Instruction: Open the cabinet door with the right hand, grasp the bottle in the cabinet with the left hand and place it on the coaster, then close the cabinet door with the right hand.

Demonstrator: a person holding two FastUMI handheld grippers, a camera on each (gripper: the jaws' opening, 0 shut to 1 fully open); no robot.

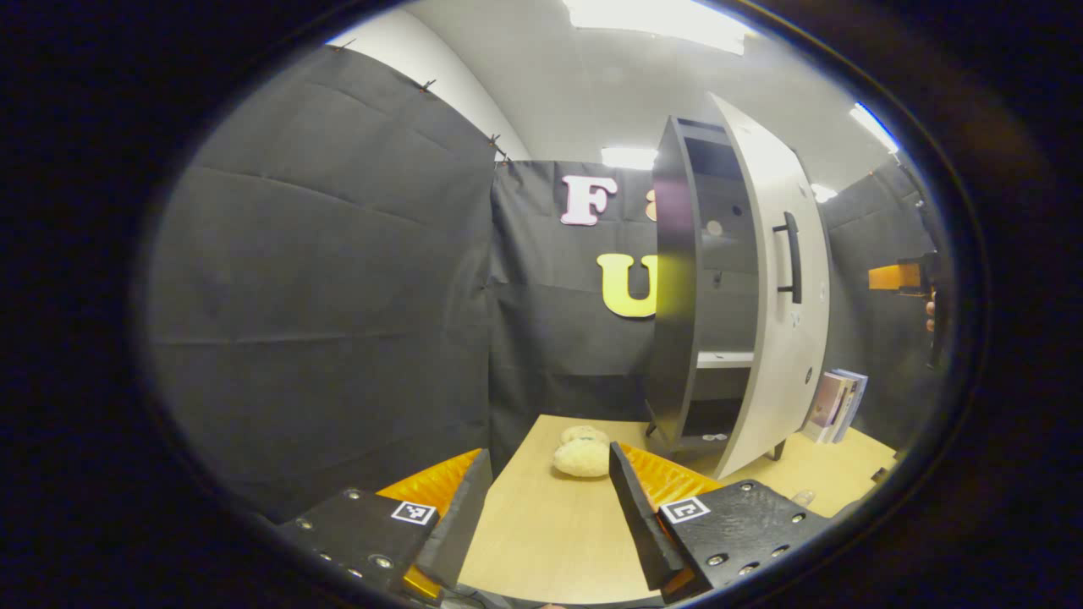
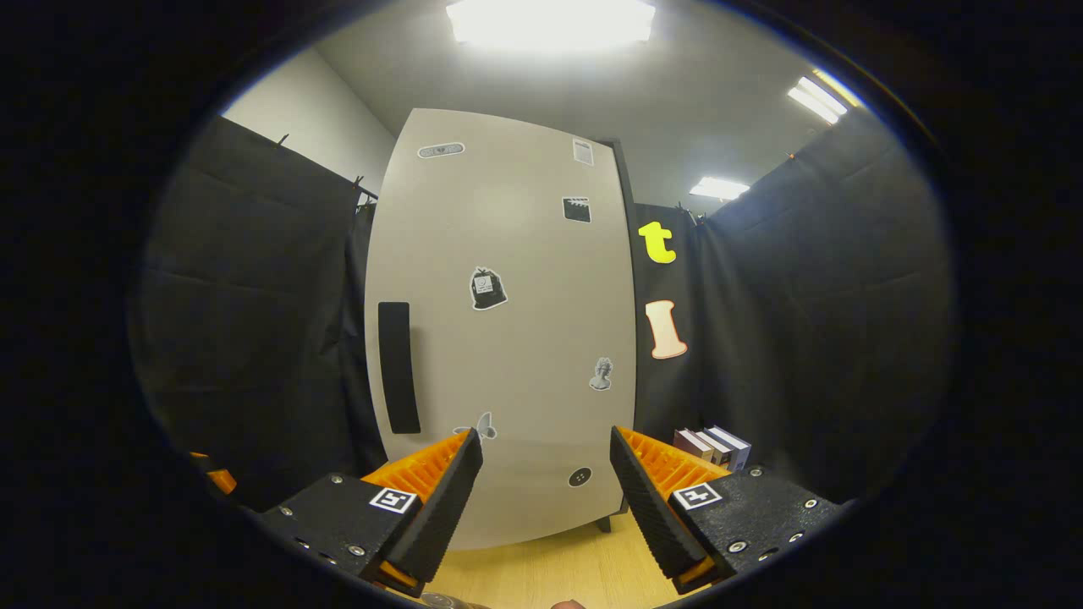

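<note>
The cabinet (image 1: 677, 296) stands on the wooden table with its white door (image 1: 774, 338) swung partly open, and I see a shelf but no bottle in the part of the inside that shows. My left gripper (image 1: 546, 499) is open, low over the table and well short of the cabinet. In the right gripper view the door's front (image 2: 508, 338), dotted with stickers, faces me close up, its black handle (image 2: 398, 368) at the left. My right gripper (image 2: 546, 482) is open just before the door's lower part, holding nothing. That gripper (image 1: 909, 277) also appears far right in the left gripper view.
A cream plush toy (image 1: 582, 452) lies on the table (image 1: 541, 533) ahead of my left gripper. Books (image 1: 838, 406) (image 2: 715, 444) stand upright right of the cabinet. Black cloth walls close the booth on all sides. A small clear thing (image 1: 802, 497) near the right finger is too small to identify.
</note>
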